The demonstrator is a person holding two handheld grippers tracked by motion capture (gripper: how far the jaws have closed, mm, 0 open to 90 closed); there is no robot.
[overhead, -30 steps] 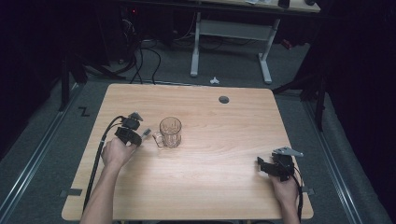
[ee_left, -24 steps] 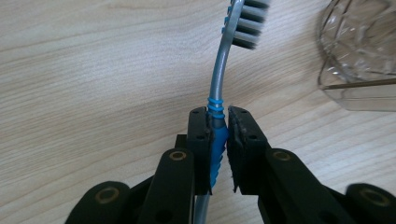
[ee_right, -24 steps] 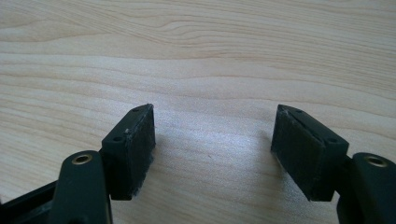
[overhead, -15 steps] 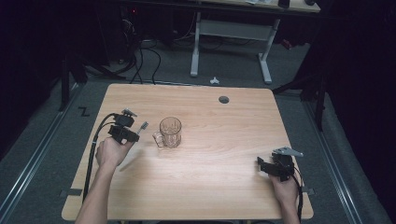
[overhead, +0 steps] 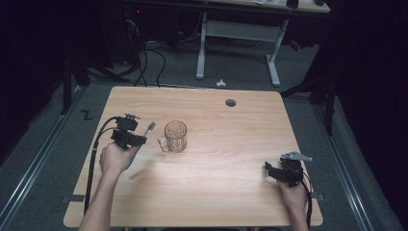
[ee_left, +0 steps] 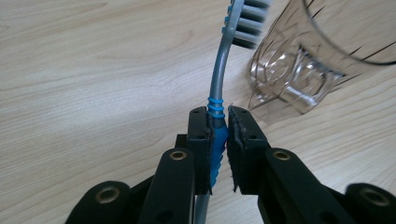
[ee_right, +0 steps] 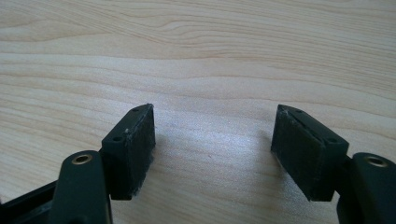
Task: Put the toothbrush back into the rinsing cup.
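two grippers are seen on the wooden table (overhead: 231, 144), and one of them is loaded. the left gripper (ee_left: 218, 140) is clamped on a toothbrush (ee_left: 219, 84); the jaws are pressed against the blue ribbed part of its handle, so that the grey neck and the bristled head are left free beyond them. the grip appears to have been taken low on the handle so that the head can be led first into a container. in the high view the toothbrush (overhead: 146, 131) is carried above the table at its left side, slanted, with the head pointing towards the glass mug (overhead: 174, 136), just beside it but not yet over the rim. the glass mug is standing upright near the middle of the table, its handle turned towards the left gripper (overhead: 139, 139). the mouth is open upward, which suits a drop from above. the right gripper (overhead: 272, 172) is rested near the table's right front corner, well apart from the mug; its jaws are spread wide with nothing between them, bare wood being seen in the gap. it is judged to be parked out of the way.
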